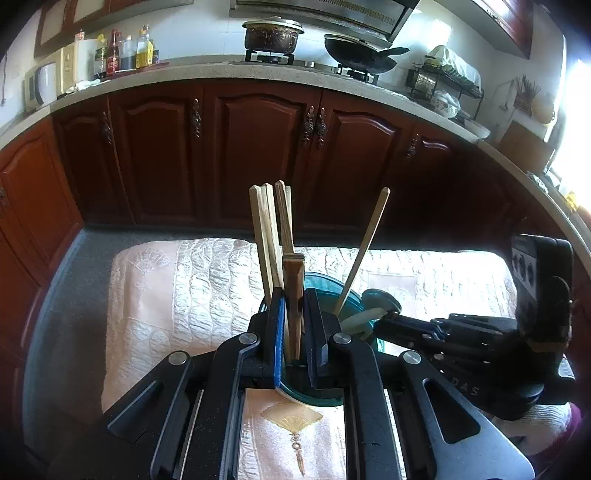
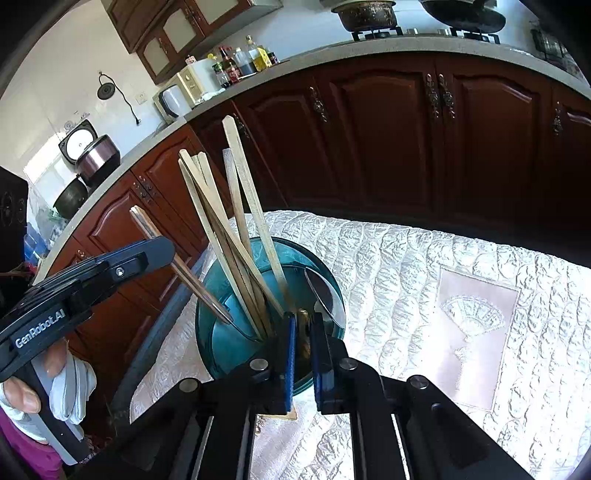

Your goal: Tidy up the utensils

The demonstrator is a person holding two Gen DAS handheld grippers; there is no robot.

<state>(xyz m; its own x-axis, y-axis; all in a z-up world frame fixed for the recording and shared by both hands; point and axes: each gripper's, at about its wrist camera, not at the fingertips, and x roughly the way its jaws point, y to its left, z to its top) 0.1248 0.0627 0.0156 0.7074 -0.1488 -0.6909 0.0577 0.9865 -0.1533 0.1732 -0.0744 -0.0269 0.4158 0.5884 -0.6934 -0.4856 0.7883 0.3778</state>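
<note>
A teal glass cup (image 2: 229, 339) stands on a white quilted cloth (image 2: 406, 277) and holds several wooden chopsticks (image 2: 236, 206) and a metal spoon (image 2: 321, 291). My left gripper (image 1: 294, 325) is shut on a pair of wooden chopsticks (image 1: 294, 291) whose lower ends reach into the cup (image 1: 325, 291); it also shows in the right wrist view (image 2: 155, 254), at the left of the cup. My right gripper (image 2: 302, 332) is shut on the spoon's handle at the cup's near rim. In the left wrist view it comes in from the right (image 1: 384, 317), holding the pale spoon (image 1: 354, 321).
Dark wooden cabinets (image 1: 258, 147) stand behind the cloth-covered surface. The counter above carries bottles (image 1: 125, 51), a pot (image 1: 271, 35), a wok (image 1: 358, 55) and a dish rack (image 1: 443, 77). A rice cooker (image 2: 92, 151) sits at the left.
</note>
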